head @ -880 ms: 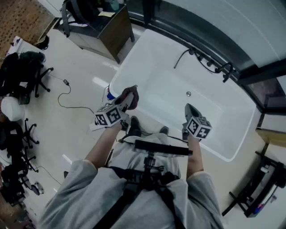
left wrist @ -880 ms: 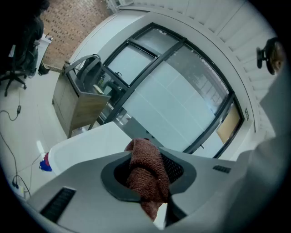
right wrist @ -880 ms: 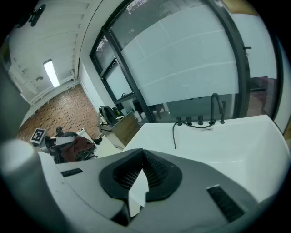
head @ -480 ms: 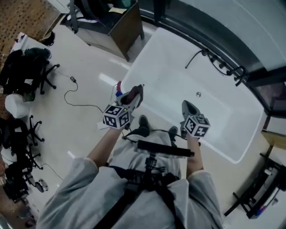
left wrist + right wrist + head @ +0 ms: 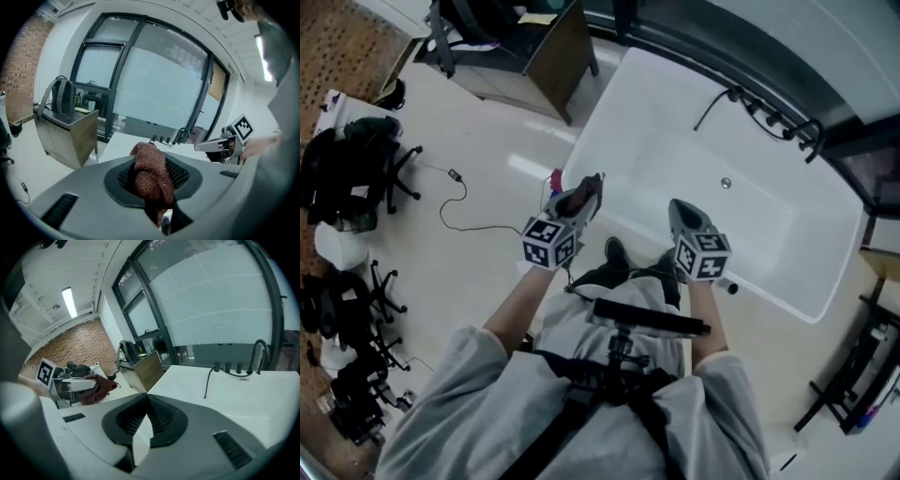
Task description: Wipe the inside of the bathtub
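Bathtub [image 5: 675, 122] ahead of person, set slantwise. Taps [image 5: 773, 120] on far rim; drain [image 5: 726, 183] in tub bottom, before taps. Cabinet [image 5: 534, 56] on floor beyond tub's left end. Chairs [image 5: 356, 178] far left, cable [image 5: 455, 211] on floor between chairs and tub. Left gripper [image 5: 586, 187] above tub's near left corner, cloth [image 5: 574, 201] between jaws. Right gripper [image 5: 677, 211] to its right, above near rim.

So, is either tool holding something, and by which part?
The left tool grips a reddish-brown cloth by its bunched middle; the right tool, jaws together, holds nothing.
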`<state>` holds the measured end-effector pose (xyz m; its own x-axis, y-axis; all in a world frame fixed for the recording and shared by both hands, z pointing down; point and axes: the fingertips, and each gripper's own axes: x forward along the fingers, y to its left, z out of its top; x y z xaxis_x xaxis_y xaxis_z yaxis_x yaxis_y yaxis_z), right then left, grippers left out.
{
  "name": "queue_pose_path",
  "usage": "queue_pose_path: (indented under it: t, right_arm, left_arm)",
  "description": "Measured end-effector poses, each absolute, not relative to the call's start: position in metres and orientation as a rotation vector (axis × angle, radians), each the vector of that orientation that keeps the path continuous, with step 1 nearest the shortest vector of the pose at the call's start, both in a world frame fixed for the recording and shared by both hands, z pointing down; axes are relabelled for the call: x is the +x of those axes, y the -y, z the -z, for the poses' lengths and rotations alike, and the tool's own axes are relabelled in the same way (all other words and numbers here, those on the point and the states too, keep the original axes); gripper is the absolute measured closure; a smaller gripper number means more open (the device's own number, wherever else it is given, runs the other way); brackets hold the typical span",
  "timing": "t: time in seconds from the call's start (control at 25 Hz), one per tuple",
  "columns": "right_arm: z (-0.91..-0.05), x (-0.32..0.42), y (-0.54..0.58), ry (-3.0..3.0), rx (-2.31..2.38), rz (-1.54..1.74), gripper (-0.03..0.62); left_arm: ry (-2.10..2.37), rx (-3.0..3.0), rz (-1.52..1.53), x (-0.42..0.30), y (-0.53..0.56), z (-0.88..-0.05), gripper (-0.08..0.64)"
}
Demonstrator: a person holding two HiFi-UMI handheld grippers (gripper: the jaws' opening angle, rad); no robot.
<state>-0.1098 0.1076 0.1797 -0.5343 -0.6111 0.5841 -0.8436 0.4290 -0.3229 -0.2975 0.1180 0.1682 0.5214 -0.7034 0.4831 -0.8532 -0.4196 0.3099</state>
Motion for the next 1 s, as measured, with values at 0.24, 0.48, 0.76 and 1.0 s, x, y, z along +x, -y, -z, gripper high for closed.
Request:
queue_pose_path:
  t: [0.24,0.48,0.76,1.0]
  right_arm:
    - [-0.18,-0.115,-0.098,2.32,1.162,-0.798,0.584]
    - [-0.181,-0.109,-0.087,2.35,1.069,-0.784,0.584]
    - [-0.188,-0.101,-0.072,2.406,0.98,-0.756,0.584]
    - [-0.191,-0.107,-0.061,2.441,0.977,-0.768,0.584]
  left_arm:
    - [1.249,2.234,-0.379,-0.281,-0.106,-0.177,0.457]
    - [1.287,2.218,-0.416,-0.265,-0.099,-0.173,0.457]
    - [1.326,2.236,-0.477,-0.236,-0.089,-0.165,0.457]
    - [1.321,2.272,-0.54,-0.229,-0.079,-0.163,0.457]
